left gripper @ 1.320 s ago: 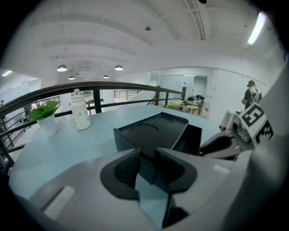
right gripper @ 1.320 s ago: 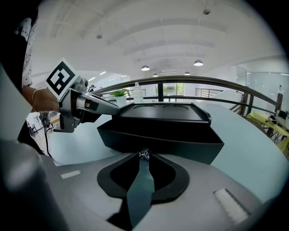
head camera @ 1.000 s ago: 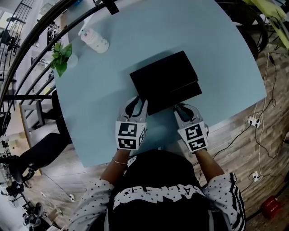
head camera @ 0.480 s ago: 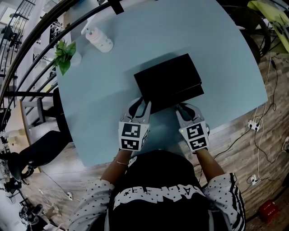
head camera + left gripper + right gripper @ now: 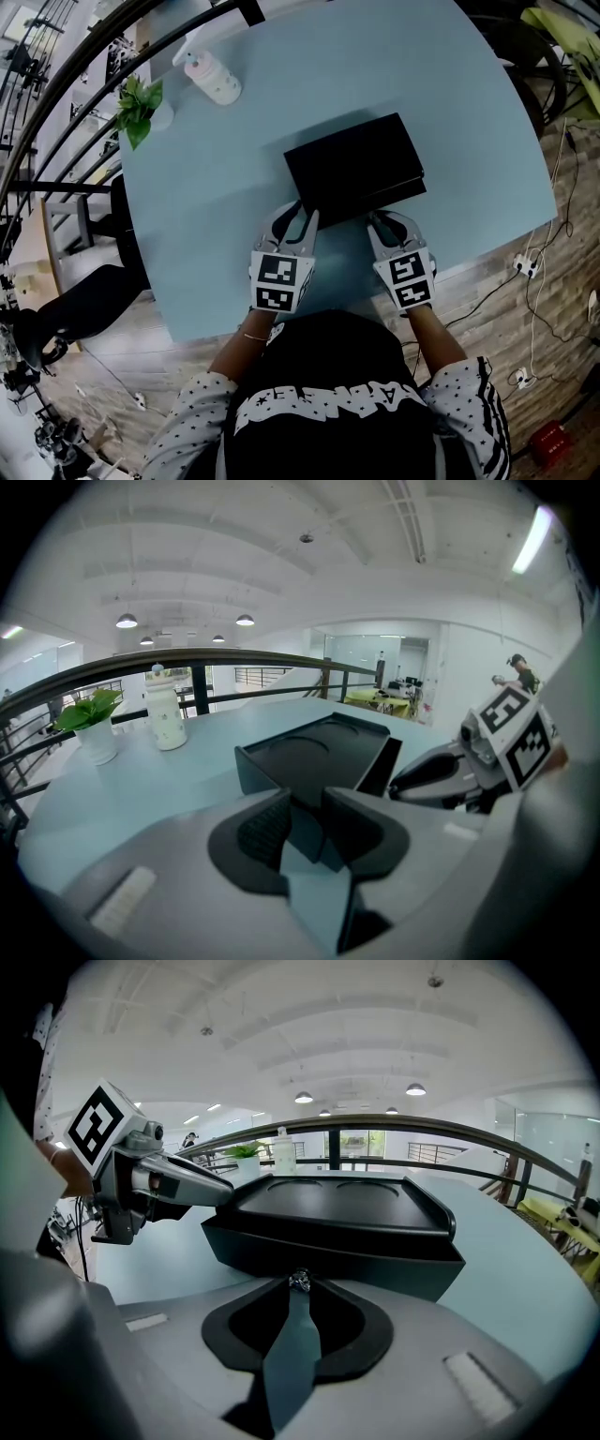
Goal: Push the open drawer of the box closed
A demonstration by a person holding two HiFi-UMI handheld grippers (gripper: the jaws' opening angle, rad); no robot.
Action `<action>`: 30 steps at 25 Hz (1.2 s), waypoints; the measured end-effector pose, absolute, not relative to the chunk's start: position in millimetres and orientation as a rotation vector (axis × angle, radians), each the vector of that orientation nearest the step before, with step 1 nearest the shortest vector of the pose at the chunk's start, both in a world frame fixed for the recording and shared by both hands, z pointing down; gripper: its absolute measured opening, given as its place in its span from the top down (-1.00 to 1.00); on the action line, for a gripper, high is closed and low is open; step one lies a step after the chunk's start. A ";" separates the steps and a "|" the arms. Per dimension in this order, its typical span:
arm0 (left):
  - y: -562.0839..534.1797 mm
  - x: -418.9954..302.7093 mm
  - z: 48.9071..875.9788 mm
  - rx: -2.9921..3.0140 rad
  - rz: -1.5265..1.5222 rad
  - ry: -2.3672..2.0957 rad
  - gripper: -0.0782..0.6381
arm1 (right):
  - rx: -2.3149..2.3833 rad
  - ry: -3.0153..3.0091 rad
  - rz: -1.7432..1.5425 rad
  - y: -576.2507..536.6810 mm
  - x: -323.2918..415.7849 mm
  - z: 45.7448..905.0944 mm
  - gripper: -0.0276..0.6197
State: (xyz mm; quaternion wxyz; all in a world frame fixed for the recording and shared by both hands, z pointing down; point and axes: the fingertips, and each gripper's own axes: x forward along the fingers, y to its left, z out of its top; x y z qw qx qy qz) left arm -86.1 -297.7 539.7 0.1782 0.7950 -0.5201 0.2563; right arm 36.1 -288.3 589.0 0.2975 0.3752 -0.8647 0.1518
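Note:
The black box (image 5: 354,167) lies in the middle of the light blue table (image 5: 216,206). Its drawer (image 5: 375,202) shows as a thin dark step along the near side, almost flush with the box. My left gripper (image 5: 302,220) is at the near left corner of the box, and my right gripper (image 5: 380,225) is at the drawer's near right end. In the left gripper view the left gripper (image 5: 307,822) is narrowly open, with the box corner (image 5: 281,780) just beyond the gap. In the right gripper view the right gripper (image 5: 298,1283) has its tips together, right at the drawer front (image 5: 356,1258).
A white bottle (image 5: 214,80) and a small potted plant (image 5: 141,105) stand at the table's far left, near a curved black railing (image 5: 75,112). The table's near edge (image 5: 328,314) runs just behind the grippers. Cables and a power strip (image 5: 525,267) lie on the wooden floor to the right.
Both grippers have moved forward against the box's near side. The drawer has slid in, so the step that stuck out is now much thinner.

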 end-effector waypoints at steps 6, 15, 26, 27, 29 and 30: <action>-298.9 -87.0 539.0 2.246 0.725 -1.475 0.78 | 0.994 -2.298 0.403 -294.1 32.1 590.3 0.69; -299.4 -87.8 539.5 2.242 0.731 -1.475 0.78 | 0.991 -2.297 0.403 -299.6 29.1 591.1 0.69; -299.3 -87.6 539.4 2.239 0.731 -1.474 0.78 | 0.992 -2.299 0.403 -305.5 26.9 590.6 0.70; -299.1 -87.3 539.4 2.239 0.732 -1.474 0.78 | 0.992 -2.299 0.404 -305.8 27.1 590.7 0.70; -298.8 -87.1 539.5 2.240 0.733 -1.473 0.78 | 0.993 -2.299 0.406 -306.6 26.9 590.7 0.69; -298.7 -87.3 539.5 2.241 0.733 -1.472 0.78 | 0.994 -2.299 0.408 -307.1 26.5 590.8 0.70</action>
